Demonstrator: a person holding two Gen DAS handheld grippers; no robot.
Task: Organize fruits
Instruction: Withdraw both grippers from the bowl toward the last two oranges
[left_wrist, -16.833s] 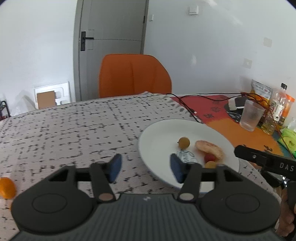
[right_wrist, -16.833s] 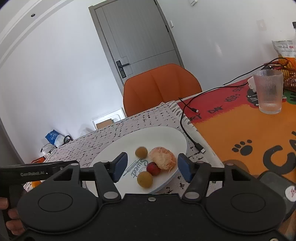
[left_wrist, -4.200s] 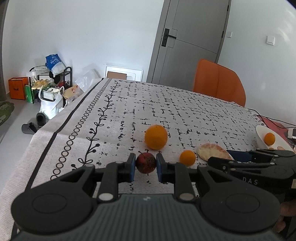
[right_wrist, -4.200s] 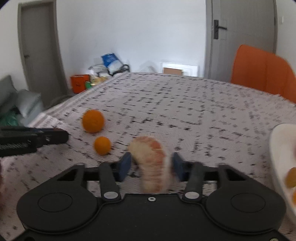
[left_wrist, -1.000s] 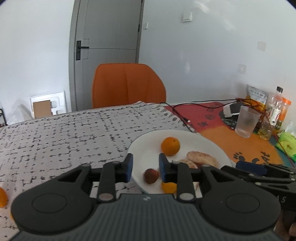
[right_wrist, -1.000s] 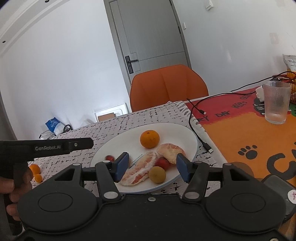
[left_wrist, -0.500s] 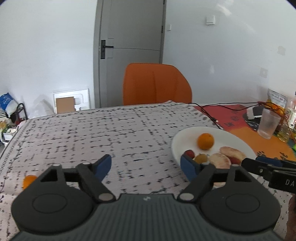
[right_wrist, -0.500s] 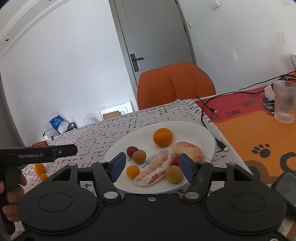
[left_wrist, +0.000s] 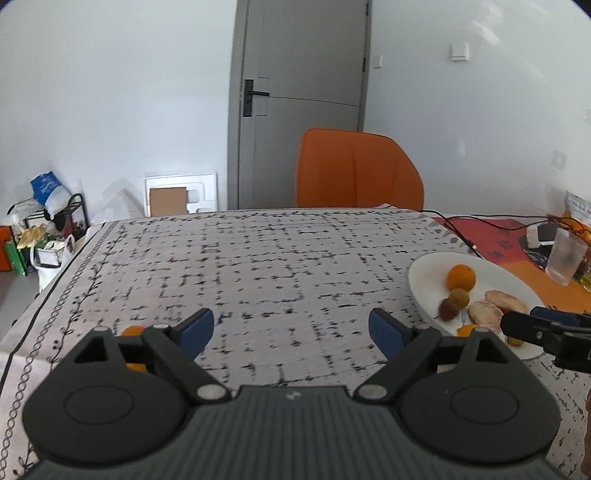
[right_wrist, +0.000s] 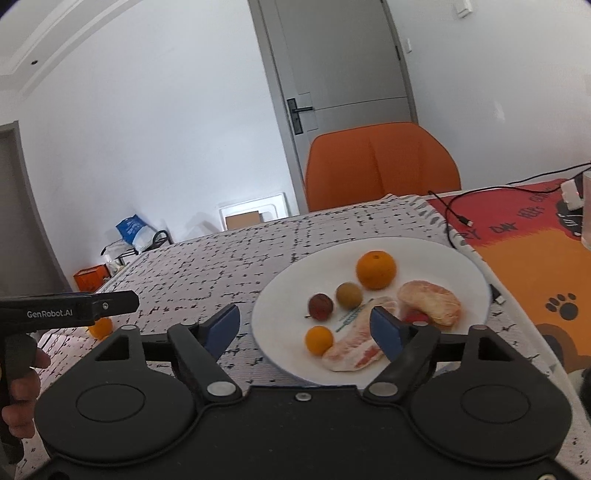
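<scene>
1. White walls, a grey door (left_wrist: 299, 110) and an orange chair (left_wrist: 358, 170) stand behind a table under a pale tablecloth (left_wrist: 258, 266) printed with broken black grid marks.
2. Compared with a second ago, the left gripper (left_wrist: 291, 328) has swung away from the plate (right_wrist: 436, 254); the small dark red fruit (right_wrist: 320, 306) it stood over then now lies on the plate, free.
3. Round, smooth white plate: a glossy orange (right_wrist: 375, 269), a brownish round fruit (right_wrist: 348, 295), a small orange fruit (right_wrist: 319, 340) and two pithy peeled citrus segments (right_wrist: 430, 302).
4. Left gripper: blue-padded jaws opening, spread wide, nothing between them; small orange fruit (left_wrist: 133, 330) lies behind its left finger.
5. Right gripper (right_wrist: 306, 328): jaws opening over the plate's near edge, gripping nothing.
</scene>
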